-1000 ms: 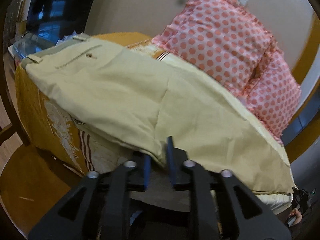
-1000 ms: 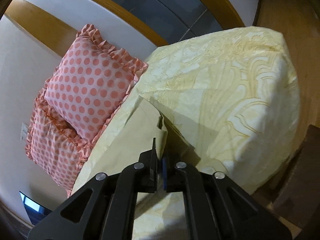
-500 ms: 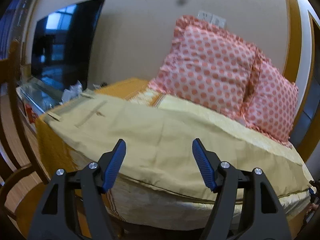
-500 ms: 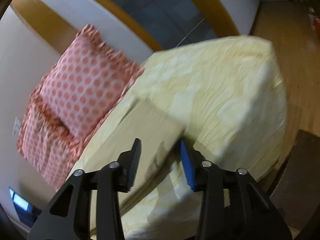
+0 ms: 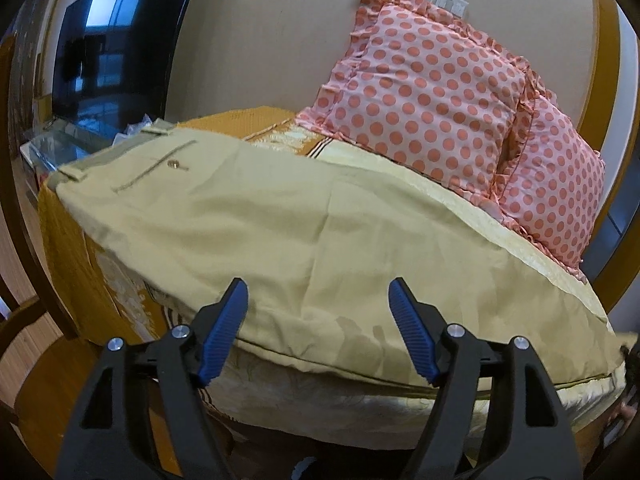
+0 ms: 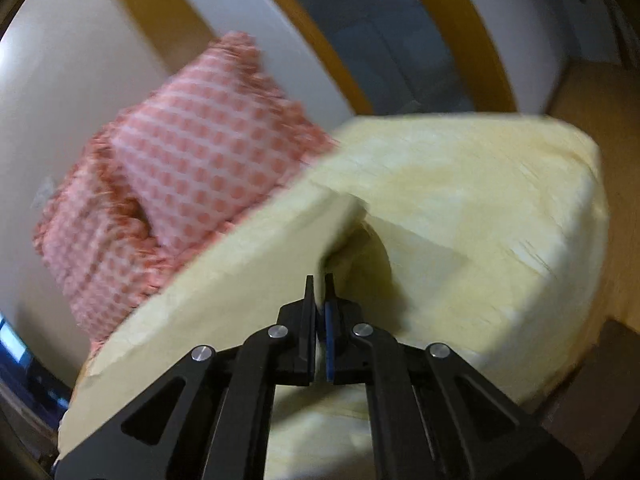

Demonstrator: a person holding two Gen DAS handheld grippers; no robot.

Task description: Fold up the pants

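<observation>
Beige pants (image 5: 280,236) lie flat along the bed, waistband with a button pocket at the far left, legs running right. My left gripper (image 5: 320,300) is open, its blue pads (image 5: 228,328) just above the near edge of the pants, holding nothing. In the blurred right wrist view my right gripper (image 6: 319,284) is shut on the hem end of the pants (image 6: 248,264) and lifts that corner off the bed.
Two pink polka-dot pillows (image 5: 432,96) lean on the wall behind the pants, and also show in the right wrist view (image 6: 200,164). The yellow bedspread (image 6: 480,208) covers the bed. A dark TV (image 5: 112,48) stands at the left. Wooden floor lies below.
My left gripper let go of the pants' edge, opened wide and drew back. My right gripper opened briefly, then shut again on the hem and raised it.
</observation>
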